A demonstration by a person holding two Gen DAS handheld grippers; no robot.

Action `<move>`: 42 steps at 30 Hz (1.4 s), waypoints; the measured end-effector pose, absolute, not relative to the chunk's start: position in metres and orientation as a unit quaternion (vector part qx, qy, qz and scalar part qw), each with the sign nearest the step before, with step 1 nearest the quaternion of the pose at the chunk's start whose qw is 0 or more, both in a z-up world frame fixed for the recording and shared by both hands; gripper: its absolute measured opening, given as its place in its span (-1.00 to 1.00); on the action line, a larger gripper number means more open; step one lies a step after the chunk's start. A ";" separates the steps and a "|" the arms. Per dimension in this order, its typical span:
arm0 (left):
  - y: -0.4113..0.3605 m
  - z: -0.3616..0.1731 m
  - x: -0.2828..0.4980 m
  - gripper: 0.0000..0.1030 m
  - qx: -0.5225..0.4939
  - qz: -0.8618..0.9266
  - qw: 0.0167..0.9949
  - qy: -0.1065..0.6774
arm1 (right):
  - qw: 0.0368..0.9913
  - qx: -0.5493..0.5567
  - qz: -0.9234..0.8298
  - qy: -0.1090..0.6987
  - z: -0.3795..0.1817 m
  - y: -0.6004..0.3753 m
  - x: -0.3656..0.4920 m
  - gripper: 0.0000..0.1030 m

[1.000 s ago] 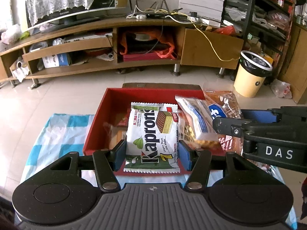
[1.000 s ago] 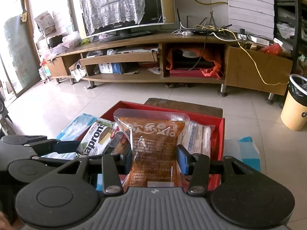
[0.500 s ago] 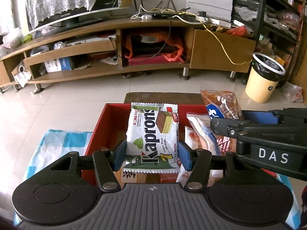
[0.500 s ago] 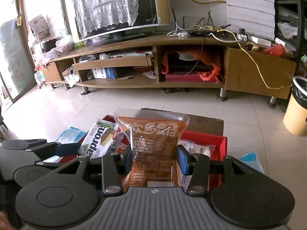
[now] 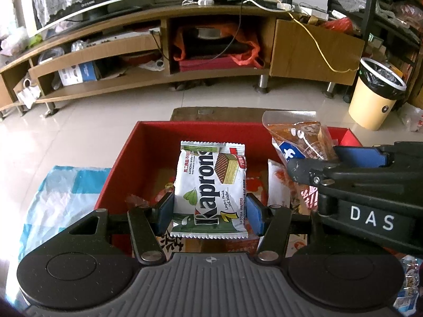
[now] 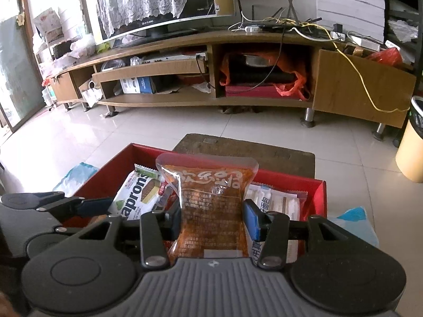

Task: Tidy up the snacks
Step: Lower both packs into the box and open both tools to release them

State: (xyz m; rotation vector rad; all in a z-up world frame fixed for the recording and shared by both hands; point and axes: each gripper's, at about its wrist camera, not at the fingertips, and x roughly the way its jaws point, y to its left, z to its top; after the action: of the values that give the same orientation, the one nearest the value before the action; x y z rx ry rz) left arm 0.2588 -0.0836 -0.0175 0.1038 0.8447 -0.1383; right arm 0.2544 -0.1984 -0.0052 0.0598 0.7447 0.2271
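Observation:
My left gripper (image 5: 210, 215) is shut on a white and green Kaprons wafer pack (image 5: 211, 185), held upright over the red box (image 5: 124, 163). My right gripper (image 6: 212, 222) is shut on an orange clear snack bag (image 6: 211, 206), also upright over the red box (image 6: 316, 195). The right gripper shows in the left wrist view (image 5: 370, 190) with its bag (image 5: 298, 142). The Kaprons pack shows in the right wrist view (image 6: 137, 198). White snack packs (image 6: 277, 203) lie in the box on the right.
A blue and white checked cloth (image 5: 53, 198) lies under the box. A brown mat (image 6: 246, 148) lies beyond it on the tiled floor. A wooden TV stand (image 5: 185, 52) runs along the back. A yellow bin (image 5: 375, 95) stands at the right.
Both grippers have moved forward over the box with their packs. The view has tilted up, so more of the floor and the TV stand shows.

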 end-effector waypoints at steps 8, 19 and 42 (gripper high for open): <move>-0.081 -0.018 0.262 0.28 0.050 -0.058 0.910 0.408 | 0.926 0.019 0.105 0.363 -0.006 -0.195 0.258 -0.07; -0.074 -0.017 0.263 0.40 0.049 -0.041 0.912 0.405 | 0.925 0.019 0.102 0.367 -0.009 -0.197 0.262 0.04; -0.061 -0.012 0.259 0.58 0.048 -0.028 0.914 0.402 | 0.927 0.038 0.109 0.356 0.000 -0.201 0.248 0.19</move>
State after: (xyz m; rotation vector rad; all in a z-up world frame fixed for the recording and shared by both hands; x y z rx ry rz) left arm 0.2590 -0.0611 -0.0123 0.0982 0.8270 -0.0579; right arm 0.2485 -0.2012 0.0000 0.0785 0.7300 0.2224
